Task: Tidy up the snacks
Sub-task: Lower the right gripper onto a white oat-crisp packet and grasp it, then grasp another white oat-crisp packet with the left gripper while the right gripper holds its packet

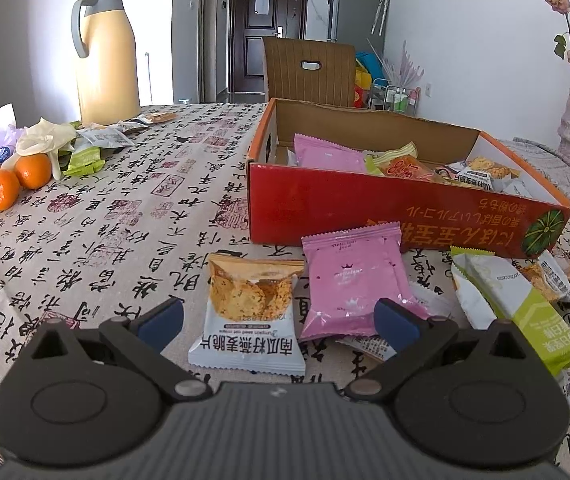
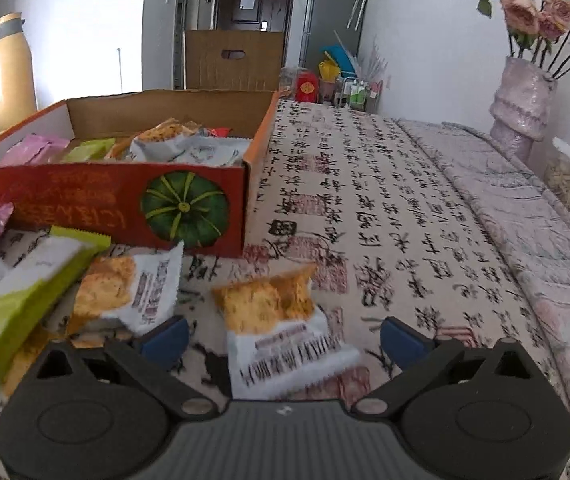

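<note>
A red cardboard box (image 1: 365, 212) with several snack packets inside stands on the printed tablecloth. In front of it lie loose packets. My left gripper (image 1: 279, 322) is open, with a white oat-crisp packet (image 1: 249, 316) lying flat between its blue pads, untouched; a pink packet (image 1: 351, 280) lies just right of it. In the right wrist view the same box (image 2: 105, 204) is at the left. My right gripper (image 2: 283, 340) is open around another white oat-crisp packet (image 2: 281, 332), which lies on the cloth between the fingers without contact. A green and white packet (image 2: 17, 300) lies left of it.
A yellow thermos jug (image 1: 105, 56), oranges (image 1: 15, 180) and loose wrappers sit at the far left. A vase of dried flowers (image 2: 521, 100) stands at the right, beside a grey runner (image 2: 525, 216). A brown chair back (image 1: 309, 72) is behind the table.
</note>
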